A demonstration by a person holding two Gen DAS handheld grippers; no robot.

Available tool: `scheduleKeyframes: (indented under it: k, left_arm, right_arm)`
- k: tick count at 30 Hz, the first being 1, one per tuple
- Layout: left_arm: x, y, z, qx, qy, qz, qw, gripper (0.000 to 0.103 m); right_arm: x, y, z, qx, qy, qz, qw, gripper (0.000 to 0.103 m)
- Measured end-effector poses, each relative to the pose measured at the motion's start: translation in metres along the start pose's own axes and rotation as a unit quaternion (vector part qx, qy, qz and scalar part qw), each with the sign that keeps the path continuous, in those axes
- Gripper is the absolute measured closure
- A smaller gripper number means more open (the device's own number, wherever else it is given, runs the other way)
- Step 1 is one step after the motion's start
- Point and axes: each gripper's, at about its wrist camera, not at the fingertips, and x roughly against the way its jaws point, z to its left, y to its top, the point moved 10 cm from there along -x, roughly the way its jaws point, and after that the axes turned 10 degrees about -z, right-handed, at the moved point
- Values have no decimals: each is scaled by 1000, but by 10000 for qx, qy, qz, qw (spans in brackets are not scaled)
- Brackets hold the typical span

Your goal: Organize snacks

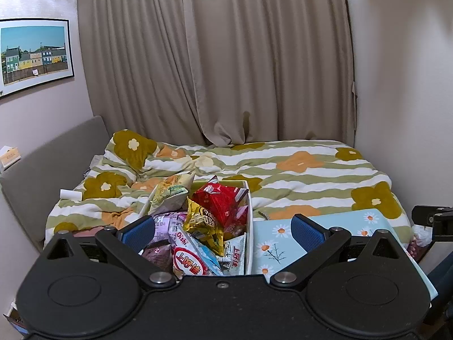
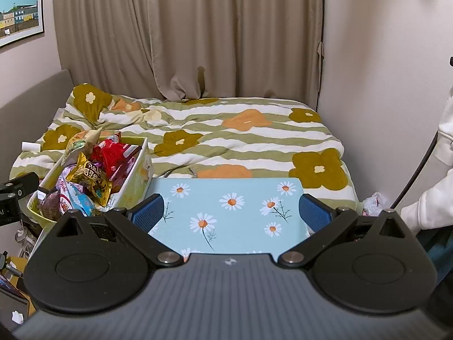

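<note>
A white box (image 1: pixel 248 243) (image 2: pixel 140 170) stuffed with snack packets sits at the near edge of the bed. On top lie a red packet (image 1: pixel 222 201) (image 2: pixel 111 153), a gold packet (image 1: pixel 202 223) (image 2: pixel 90 177) and a pale green packet (image 1: pixel 170 194) (image 2: pixel 82 141). My left gripper (image 1: pixel 223 231) hovers open just before the box, with nothing between its blue pads. My right gripper (image 2: pixel 230 212) is open too, over a light blue daisy-print surface (image 2: pixel 235 209) (image 1: pixel 277 235) to the right of the box. Neither gripper touches anything.
The bed carries a striped, flowered quilt (image 2: pixel 226 138). A grey headboard (image 1: pixel 42 164) runs along the left, curtains (image 1: pixel 226 56) hang behind. A small white tube (image 1: pixel 70 195) lies on the quilt at left. A person's white sleeve (image 2: pixel 433 204) is at the right.
</note>
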Motion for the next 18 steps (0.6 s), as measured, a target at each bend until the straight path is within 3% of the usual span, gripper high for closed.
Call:
scheduleKeyframes:
  k: [18]
  left_arm:
    - [2, 0, -1, 23, -66, 5, 10000, 0]
  right_arm:
    - [0, 0, -1, -15, -4, 8, 10000, 0]
